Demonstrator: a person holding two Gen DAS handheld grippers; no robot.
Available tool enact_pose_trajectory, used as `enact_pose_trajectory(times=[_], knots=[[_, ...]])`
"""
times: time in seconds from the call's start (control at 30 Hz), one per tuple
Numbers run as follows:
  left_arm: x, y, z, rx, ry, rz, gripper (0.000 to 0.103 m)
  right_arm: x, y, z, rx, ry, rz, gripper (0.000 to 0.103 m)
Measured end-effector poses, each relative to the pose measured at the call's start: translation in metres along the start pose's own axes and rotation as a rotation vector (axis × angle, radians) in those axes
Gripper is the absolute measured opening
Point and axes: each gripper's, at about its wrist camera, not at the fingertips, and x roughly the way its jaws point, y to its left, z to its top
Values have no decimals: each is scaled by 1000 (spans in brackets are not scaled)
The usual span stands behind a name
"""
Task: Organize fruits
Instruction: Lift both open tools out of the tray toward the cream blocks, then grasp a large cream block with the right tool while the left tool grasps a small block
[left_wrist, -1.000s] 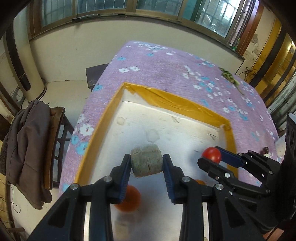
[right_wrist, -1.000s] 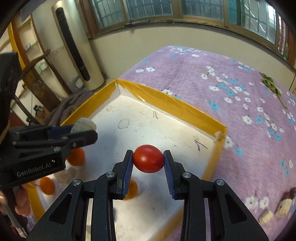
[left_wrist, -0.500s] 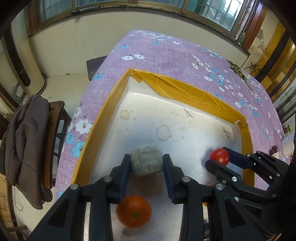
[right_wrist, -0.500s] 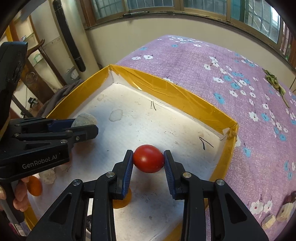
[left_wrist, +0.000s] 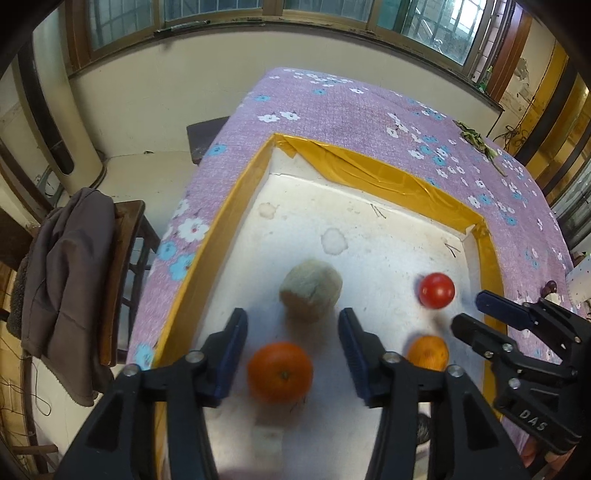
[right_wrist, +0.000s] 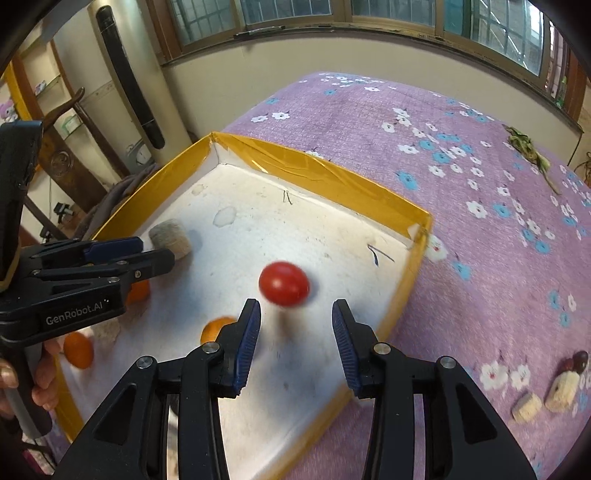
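Note:
A white tray with a yellow taped rim (left_wrist: 236, 206) (right_wrist: 332, 177) lies on the purple flowered cloth. My left gripper (left_wrist: 291, 328) is open; a grey-green fuzzy fruit (left_wrist: 310, 290) (right_wrist: 170, 238) sits free in the tray just beyond its fingertips. My right gripper (right_wrist: 295, 321) (left_wrist: 469, 310) is open; a red tomato (right_wrist: 283, 283) (left_wrist: 436, 290) is free just ahead of its jaws, blurred. An orange (left_wrist: 279, 371) lies between the left fingers, lower down. A second orange (left_wrist: 428, 352) (right_wrist: 216, 326) lies near the right gripper.
Another orange (right_wrist: 78, 350) lies at the tray's near left. Pale food chunks (right_wrist: 561, 386) and a dark fruit (right_wrist: 578, 360) lie on the cloth at right. Green scraps (right_wrist: 528, 146) lie far back. A chair with a jacket (left_wrist: 66, 280) stands left of the table.
Both grippers opened and pulled back. The fuzzy fruit and the tomato left the jaws and are now in the tray ahead of them.

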Motion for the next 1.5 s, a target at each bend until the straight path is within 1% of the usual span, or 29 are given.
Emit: enact_pose_trajectory(times=[0.23, 0.33, 0.47, 0.67, 0.73, 0.77, 0.8, 0.83, 0.87, 1.0, 1.07, 1.17, 1.2, 1.27, 1.33, 1.43, 1.5], knots=[[-23, 5, -22, -47, -34, 0, 70, -31, 5, -24, 8, -31, 26, 41], [-33, 1, -33, -62, -45, 5, 73, -47, 10, -37, -3, -51, 28, 47], [-48, -10, -49, -71, -66, 20, 75, -59, 7, -55, -14, -53, 27, 47], [-63, -38, -63, -51, -90, 29, 78, -76, -15, -88, 1, -30, 0, 47], [-65, -50, -66, -35, -88, 24, 79, -81, -25, -97, 11, -27, -23, 48], [-66, -56, -67, -27, -88, 24, 79, -84, -32, -102, 20, -22, -46, 50], [-67, -63, -69, -19, -88, 23, 79, -86, -35, -106, 28, -17, -62, 54], [-68, -70, -70, -10, -86, 18, 79, -88, -44, -112, 45, -7, -95, 65], [-68, -76, -71, -4, -84, 14, 79, -91, -51, -116, 57, -7, -118, 70], [-69, -106, -77, 31, -74, -10, 79, -105, -85, -133, 106, -24, -175, 70], [-67, -122, -80, 56, -67, -20, 80, -112, -102, -140, 137, -31, -195, 78], [-63, -146, -85, 93, -52, -28, 81, -122, -136, -150, 187, -50, -252, 78], [-62, -153, -87, 105, -46, -30, 81, -124, -151, -152, 208, -46, -292, 78], [-58, -166, -89, 127, -35, -33, 81, -125, -173, -156, 226, -41, -335, 79], [-55, -177, -92, 143, -25, -34, 82, -126, -189, -157, 241, -43, -338, 79], [-49, -193, -94, 161, -5, -34, 82, -128, -212, -151, 258, -93, -256, 79], [-46, -201, -96, 169, 5, -34, 82, -127, -217, -141, 250, -117, -211, 79]])
